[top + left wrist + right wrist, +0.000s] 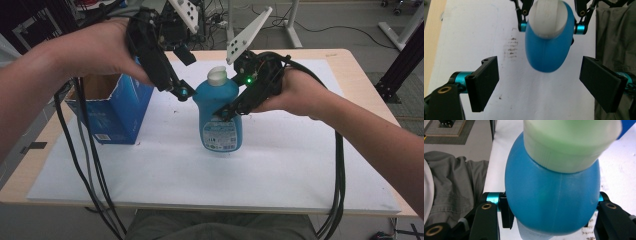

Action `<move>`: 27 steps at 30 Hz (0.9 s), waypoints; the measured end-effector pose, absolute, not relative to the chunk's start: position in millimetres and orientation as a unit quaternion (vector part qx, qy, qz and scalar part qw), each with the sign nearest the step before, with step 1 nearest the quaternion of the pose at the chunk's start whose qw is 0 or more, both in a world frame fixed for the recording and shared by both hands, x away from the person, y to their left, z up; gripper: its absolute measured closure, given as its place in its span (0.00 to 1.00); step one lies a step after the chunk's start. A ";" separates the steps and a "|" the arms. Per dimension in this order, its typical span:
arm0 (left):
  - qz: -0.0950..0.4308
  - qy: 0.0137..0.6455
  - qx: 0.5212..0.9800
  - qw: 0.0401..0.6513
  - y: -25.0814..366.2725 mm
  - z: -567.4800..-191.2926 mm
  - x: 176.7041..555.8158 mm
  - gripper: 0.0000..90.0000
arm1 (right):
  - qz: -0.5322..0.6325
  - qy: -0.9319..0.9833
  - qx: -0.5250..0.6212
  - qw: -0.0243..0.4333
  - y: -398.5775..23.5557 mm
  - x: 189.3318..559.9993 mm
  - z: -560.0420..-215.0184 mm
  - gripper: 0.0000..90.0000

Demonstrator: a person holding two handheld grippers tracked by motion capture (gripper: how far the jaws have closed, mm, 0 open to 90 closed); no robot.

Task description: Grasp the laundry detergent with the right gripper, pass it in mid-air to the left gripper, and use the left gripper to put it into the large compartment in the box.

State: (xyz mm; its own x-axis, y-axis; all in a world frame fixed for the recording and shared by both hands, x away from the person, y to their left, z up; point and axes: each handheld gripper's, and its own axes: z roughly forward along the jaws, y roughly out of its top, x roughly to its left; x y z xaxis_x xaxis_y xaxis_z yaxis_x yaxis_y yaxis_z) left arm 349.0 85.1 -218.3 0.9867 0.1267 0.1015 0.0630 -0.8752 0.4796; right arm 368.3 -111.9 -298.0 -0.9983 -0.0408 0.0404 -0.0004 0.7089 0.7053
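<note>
Blue bottle stood on the white mat beside the carton, clamped in your right gripper; your left gripper hovered wide above its cap. Lifting seemed underway; next, keep it upright.

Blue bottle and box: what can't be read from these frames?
- Blue bottle: label print too small in the high view; base hidden below its own body in the right gripper view.
- Blue box: contents hidden in the high view by its walls and the left hand.
- Right tool: pad contact hidden behind the bottle in the right gripper view.
</note>
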 end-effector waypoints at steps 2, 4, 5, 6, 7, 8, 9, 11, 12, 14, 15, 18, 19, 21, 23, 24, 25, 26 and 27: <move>0.062 0.038 0.967 0.242 79.4 -212.1 348.9 0.18 | -0.384 -0.923 0.015 0.025 -111.1 367.5 -292.8 0.51; 0.059 0.034 0.968 0.242 76.5 -208.6 349.5 0.18 | -0.388 -0.921 0.020 0.022 -110.1 366.8 -287.6 0.51; 0.059 0.034 0.968 0.242 76.5 -208.6 349.5 0.18 | -0.388 -0.921 0.020 0.022 -110.1 366.8 -287.6 0.51; 0.056 0.030 0.968 0.242 73.9 -206.1 350.6 0.18 | -0.391 -0.920 0.022 0.023 -109.7 366.6 -282.7 0.51; 0.056 0.030 0.968 0.242 73.9 -206.1 350.6 0.18 | -0.391 -0.920 0.022 0.023 -109.7 366.6 -282.7 0.51; 0.052 0.029 0.968 0.242 72.7 -204.7 351.1 0.18 | -0.391 -0.920 0.023 0.024 -109.5 366.0 -280.2 0.51; 0.047 0.029 0.968 0.246 71.3 -203.9 351.4 0.18 | -0.395 -0.918 0.028 0.019 -108.8 366.3 -278.5 0.51; 0.034 0.020 0.970 0.241 66.8 -200.0 352.5 0.18 | -0.393 -0.919 0.028 0.020 -107.9 364.5 -273.1 0.51; 0.033 0.019 0.970 0.241 64.9 -199.2 352.6 0.18 | -0.392 -0.919 0.029 0.021 -107.3 364.3 -271.7 0.51; 0.031 0.017 0.970 0.240 63.1 -198.3 353.0 0.18 | -0.393 -0.919 0.031 0.019 -106.8 364.1 -270.6 0.51; 0.029 0.016 0.970 0.240 61.6 -197.4 353.3 0.18 | -0.394 -0.919 0.032 0.021 -106.2 363.7 -268.5 0.51; 0.021 0.019 0.971 0.238 57.5 -196.8 355.0 0.18 | -0.397 -0.917 0.033 0.022 -106.6 363.4 -265.8 0.51; 0.018 0.021 0.971 0.238 57.1 -197.0 355.8 0.18 | -0.400 -0.916 0.037 0.021 -106.7 363.8 -265.3 0.51; 0.017 0.023 0.971 0.237 56.4 -197.8 356.2 0.18 | -0.401 -0.915 0.036 0.023 -107.2 363.5 -264.4 0.51; 0.013 0.026 0.972 0.233 55.2 -199.5 357.0 0.18 | -0.407 -0.913 0.033 0.023 -108.8 363.2 -262.6 0.51; 0.011 0.025 0.972 0.233 54.8 -199.7 357.2 0.18 | -0.408 -0.912 0.032 0.024 -109.5 363.2 -262.2 0.51; 0.011 0.026 0.972 0.233 54.1 -199.7 357.0 0.18 | -0.408 -0.912 0.032 0.024 -109.7 363.6 -261.7 0.51; 0.011 0.026 0.972 0.233 54.1 -199.7 357.0 0.18 | -0.408 -0.912 0.032 0.024 -109.7 363.6 -261.7 0.51; 0.011 0.025 0.972 0.234 53.4 -199.8 357.1 0.18 | -0.409 -0.912 0.034 0.022 -109.3 363.5 -261.5 0.51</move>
